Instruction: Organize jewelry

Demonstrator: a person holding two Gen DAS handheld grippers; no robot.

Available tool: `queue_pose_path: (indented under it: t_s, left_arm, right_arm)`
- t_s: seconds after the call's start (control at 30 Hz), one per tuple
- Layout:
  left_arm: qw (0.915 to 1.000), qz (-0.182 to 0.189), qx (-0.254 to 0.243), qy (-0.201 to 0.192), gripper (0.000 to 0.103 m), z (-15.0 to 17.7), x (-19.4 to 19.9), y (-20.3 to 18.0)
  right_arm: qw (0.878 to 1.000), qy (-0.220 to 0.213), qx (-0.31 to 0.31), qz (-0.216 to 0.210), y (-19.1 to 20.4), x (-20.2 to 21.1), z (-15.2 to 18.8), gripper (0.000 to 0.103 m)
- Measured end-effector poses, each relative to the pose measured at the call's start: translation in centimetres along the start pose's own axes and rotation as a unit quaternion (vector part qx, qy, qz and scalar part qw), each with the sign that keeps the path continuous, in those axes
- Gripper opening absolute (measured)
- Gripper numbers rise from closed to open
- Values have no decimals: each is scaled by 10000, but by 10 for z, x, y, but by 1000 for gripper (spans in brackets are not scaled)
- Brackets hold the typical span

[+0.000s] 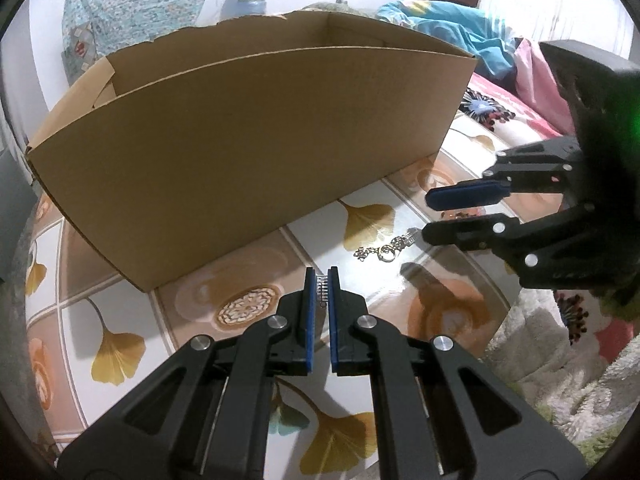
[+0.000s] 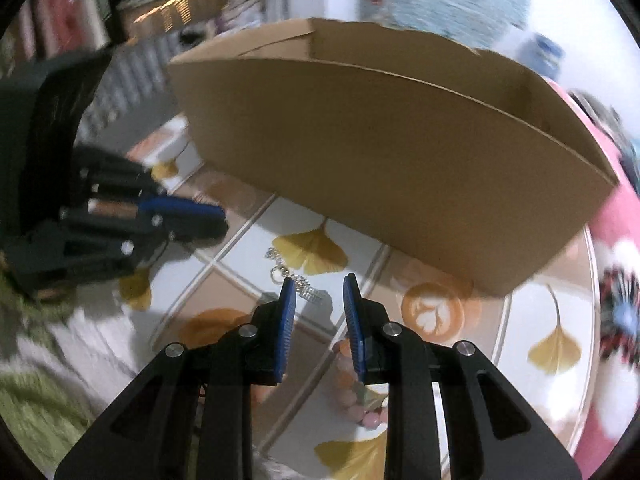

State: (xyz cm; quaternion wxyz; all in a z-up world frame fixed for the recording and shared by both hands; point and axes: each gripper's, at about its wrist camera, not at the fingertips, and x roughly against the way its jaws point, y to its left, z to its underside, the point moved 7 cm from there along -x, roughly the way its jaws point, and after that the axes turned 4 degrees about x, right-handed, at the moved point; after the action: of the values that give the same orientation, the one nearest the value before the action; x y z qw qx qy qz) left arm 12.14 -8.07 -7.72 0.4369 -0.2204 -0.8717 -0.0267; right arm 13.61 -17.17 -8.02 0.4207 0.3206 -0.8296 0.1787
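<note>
An open cardboard box (image 1: 248, 152) stands on the patterned table; it also shows in the right wrist view (image 2: 392, 168). My left gripper (image 1: 321, 284) is shut on a small silver jewelry piece (image 1: 321, 290), held low in front of the box. A silver chain (image 1: 384, 249) lies on the table to its right, and shows in the right wrist view (image 2: 298, 276). My right gripper (image 2: 319, 292) is open and empty just above that chain; in the left wrist view it (image 1: 430, 216) comes in from the right. A pink bead bracelet (image 2: 360, 396) lies under my right gripper.
The table top (image 1: 160, 320) has a ginkgo leaf and latte print. Bedding and clothes (image 1: 500, 92) lie at the right. A fluffy white and green blanket (image 1: 560, 360) covers the table's right edge.
</note>
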Motion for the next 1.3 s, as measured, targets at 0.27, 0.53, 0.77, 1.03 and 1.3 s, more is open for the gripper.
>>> queue_pose_path:
  t_s: [0.27,0.53,0.77,1.03,1.3]
  left_arm:
    - [10000,66,-11,-8,5,3,3,3]
    - [10000,77,-13,-11,5,3,2,4]
    - [10000,58,-43,-38,5,3,3,3]
    - [9999,30,-27,-99,5,4,8,5]
    - [9999,17,-33,-115,5,4,10,6]
  right_arm:
    - [9954,413,830,-238,1,-19,-4,25]
    - [9921,521,948,-628,4,-23,-8,7]
    - [9951,412,579,-694,1,-16,0,3]
    - [9973,43,155,-716,-7,6,-5,3]
    - [9977,84,142,-655,1,-2,-12,11]
